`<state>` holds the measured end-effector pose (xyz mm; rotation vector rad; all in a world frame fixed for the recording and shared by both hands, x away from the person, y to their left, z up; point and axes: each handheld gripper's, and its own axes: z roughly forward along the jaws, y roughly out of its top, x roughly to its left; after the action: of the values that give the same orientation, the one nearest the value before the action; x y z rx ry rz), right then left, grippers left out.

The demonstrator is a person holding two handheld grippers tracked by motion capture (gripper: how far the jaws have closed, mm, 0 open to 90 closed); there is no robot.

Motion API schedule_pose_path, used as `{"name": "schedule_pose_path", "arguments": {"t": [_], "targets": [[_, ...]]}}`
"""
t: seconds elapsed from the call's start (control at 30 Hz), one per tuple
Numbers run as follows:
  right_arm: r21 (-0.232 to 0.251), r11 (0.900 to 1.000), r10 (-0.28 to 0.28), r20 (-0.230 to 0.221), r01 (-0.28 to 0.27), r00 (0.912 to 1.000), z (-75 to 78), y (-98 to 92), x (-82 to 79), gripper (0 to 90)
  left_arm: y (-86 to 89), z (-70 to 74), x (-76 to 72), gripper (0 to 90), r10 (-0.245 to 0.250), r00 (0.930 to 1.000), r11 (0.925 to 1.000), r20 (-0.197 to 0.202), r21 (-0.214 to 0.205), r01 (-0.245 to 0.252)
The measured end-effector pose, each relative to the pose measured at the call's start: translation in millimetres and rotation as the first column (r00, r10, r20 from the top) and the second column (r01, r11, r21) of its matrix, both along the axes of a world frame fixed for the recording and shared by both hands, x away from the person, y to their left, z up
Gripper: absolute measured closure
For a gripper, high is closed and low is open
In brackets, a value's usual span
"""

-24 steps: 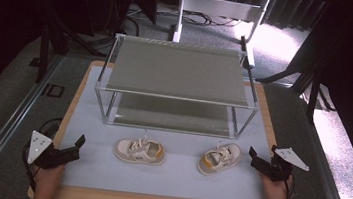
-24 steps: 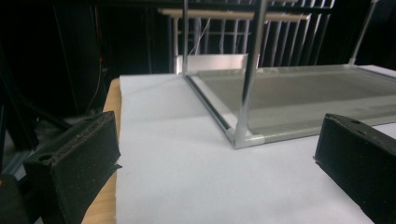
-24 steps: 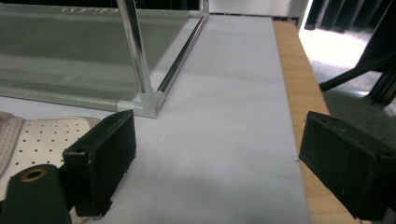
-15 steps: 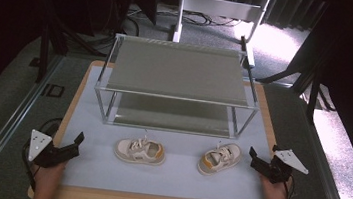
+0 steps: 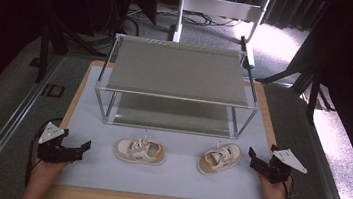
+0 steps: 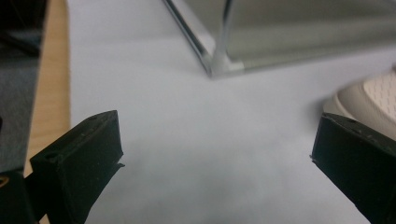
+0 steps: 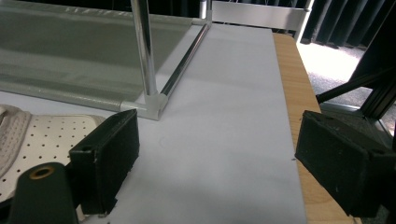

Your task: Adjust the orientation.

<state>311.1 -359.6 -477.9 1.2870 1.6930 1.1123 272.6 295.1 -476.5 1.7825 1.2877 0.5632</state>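
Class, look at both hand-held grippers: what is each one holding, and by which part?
Nothing is held. The left hand-held gripper and the right hand-held gripper both stand open, each beside a shoe: left shoe, right shoe.

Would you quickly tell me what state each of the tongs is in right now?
Left tongs: open, holding nothing, left of a shoe.
Right tongs: open, holding nothing, beside the other shoe.

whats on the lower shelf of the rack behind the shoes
Nothing shows on the visible front strip of the lower shelf of the rack. The top shelf covers its back part, so that cannot be checked. Both shoes sit on the table in front.
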Motion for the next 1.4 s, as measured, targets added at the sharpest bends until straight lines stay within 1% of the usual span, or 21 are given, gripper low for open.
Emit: {"name": "schedule_pose_path", "arguments": {"t": [0.2, 0.27, 0.33, 0.4, 0.5, 0.57, 0.6, 0.67, 0.73, 0.87, 0.9, 0.93, 0.97, 1.0, 1.03, 1.13, 1.2, 1.23, 1.33, 1.37, 1.4], "targets": [[-0.015, 0.9998, 0.009, -0.001, -0.01, 1.0, -0.1, 1.3, 0.3, 13.1, 1.0, 17.9, 0.7, 1.7, -0.065, 0.992, 0.995, -0.108, 0.069, 0.072], [-0.013, 0.9999, 0.01, -0.002, -0.01, 1.0, -0.1, 1.1, 0.4, 13.2, 2.3, 23.3, 0.5, 1.8, -0.093, 0.984, 0.9897, -0.152, 0.094, 0.108], [-0.011, 0.9999, 0.01, -0.004, -0.01, 0.9999, -0.1, 1.2, 0.3, 13.1, 1.9, 26.8, 0.1, 1.7, -0.096, 0.9765, 0.9783, -0.193, 0.163, 0.129], [-0.012, 0.9998, 0.013, -0.004, -0.013, 0.9999, -0.1, 1.3, 0.3, 13.1, 2.6, 30.4, -0.5, 1.8, -0.117, 0.9656, 0.9713, -0.232, 0.176, 0.16], [-0.01, 0.9998, 0.016, -0.006, -0.016, 0.9998, -0.1, 1.1, 0.7, 13.2, 2.7, 36.4, -0.9, 1.8, -0.141, 0.9394, 0.9536, -0.312, 0.212, 0.214], [-0.011, 0.9998, 0.017, -0.01, -0.017, 0.9998, -0.1, 1.2, 1.0, 13.1, 2.8, 37.4, -0.9, 1.8, -0.143, 0.9352, 0.9515, -0.324, 0.215, 0.22], [-0.012, 0.9998, 0.017, -0.01, -0.017, 0.9998, -0.2, 1.2, 1.2, 13.2, 3.4, 42.0, -0.5, 1.8, -0.159, 0.9164, 0.9421, -0.367, 0.222, 0.252], [-0.015, 0.9997, 0.018, -0.012, -0.019, 0.9998, -0.2, 1.6, 1.4, 13.1, 2.4, 46.2, -0.4, 1.8, -0.171, 0.8927, 0.9296, -0.417, 0.232, 0.287], [-0.016, 0.9997, 0.018, -0.012, -0.018, 0.9998, -0.2, 1.7, 1.4, 13.2, 1.2, 50.4, -0.2, 1.8, -0.192, 0.8666, 0.9251, -0.46, 0.21, 0.317], [-0.014, 0.9997, 0.018, -0.013, -0.018, 0.9997, -0.2, 1.3, 1.6, 13.2, -0.7, 59.8, 0.2, 1.8, -0.207, 0.8435, 0.9192, -0.495, 0.196, 0.341], [-0.014, 0.9997, 0.018, -0.014, -0.019, 0.9997, -0.2, 1.2, 1.6, 13.1, -2.3, 60.9, 0.6, 1.9, -0.219, 0.8214, 0.9128, -0.526, 0.187, 0.363], [-0.014, 0.9998, 0.018, -0.014, -0.018, 0.9997, -0.2, 1.2, 1.7, 13.1, -4.3, 60.7, 0.9, 1.9, -0.217, 0.8078, 0.9033, -0.548, 0.201, 0.379], [-0.013, 0.9998, 0.017, -0.015, -0.017, 0.9997, -0.1, 1.2, 1.7, 13.1, -6.6, 59.4, 2.1, 1.9, -0.217, 0.7797, 0.8955, -0.587, 0.198, 0.398], [-0.014, 0.9997, 0.018, -0.018, -0.019, 0.9997, -0.2, 1.2, 1.9, 13.1, -8.1, 58.7, 2.2, 1.9, -0.218, 0.7682, 0.8883, -0.602, 0.204, 0.412], [-0.014, 0.9997, 0.018, -0.018, -0.018, 0.9997, -0.2, 1.2, 1.9, 13.1, -9.2, 58.7, 2.7, 1.9, -0.214, 0.7671, 0.8822, -0.605, 0.218, 0.418], [-0.011, 0.9998, 0.019, -0.02, -0.02, 0.9996, -0.2, 1.0, 2.1, 13.2, -11.7, 60.2, 4.4, 1.9, -0.207, 0.7713, 0.8862, -0.602, 0.219, 0.408], [-0.005, 0.9998, 0.021, -0.024, -0.021, 0.9995, -0.2, 0.5, 2.6, 13.2, -18.6, 66.8, 6.8, 1.9, -0.231, 0.7864, 0.8882, -0.573, 0.206, 0.411], [-0.006, 0.9998, 0.021, -0.025, -0.021, 0.9995, -0.2, 0.6, 2.7, 13.2, -22.0, 68.1, 7.6, 1.9, -0.238, 0.7854, 0.8862, -0.571, 0.203, 0.416], [-0.014, 0.9996, 0.023, -0.026, -0.024, 0.9994, -0.2, 1.3, 2.6, 13.3, -33.7, 71.1, 10.8, 2.0, -0.255, 0.7751, 0.8653, -0.578, 0.221, 0.45], [-0.014, 0.9996, 0.023, -0.026, -0.024, 0.9994, -0.2, 1.3, 2.6, 13.3, -33.7, 71.1, 10.8, 2.0, -0.255, 0.7751, 0.8653, -0.578, 0.221, 0.45], [-0.018, 0.9996, 0.023, -0.023, -0.024, 0.9995, -0.3, 1.6, 2.4, 13.3, -41.8, 73.2, 13.5, 2.0, -0.267, 0.7686, 0.8535, -0.582, 0.228, 0.469]]}}
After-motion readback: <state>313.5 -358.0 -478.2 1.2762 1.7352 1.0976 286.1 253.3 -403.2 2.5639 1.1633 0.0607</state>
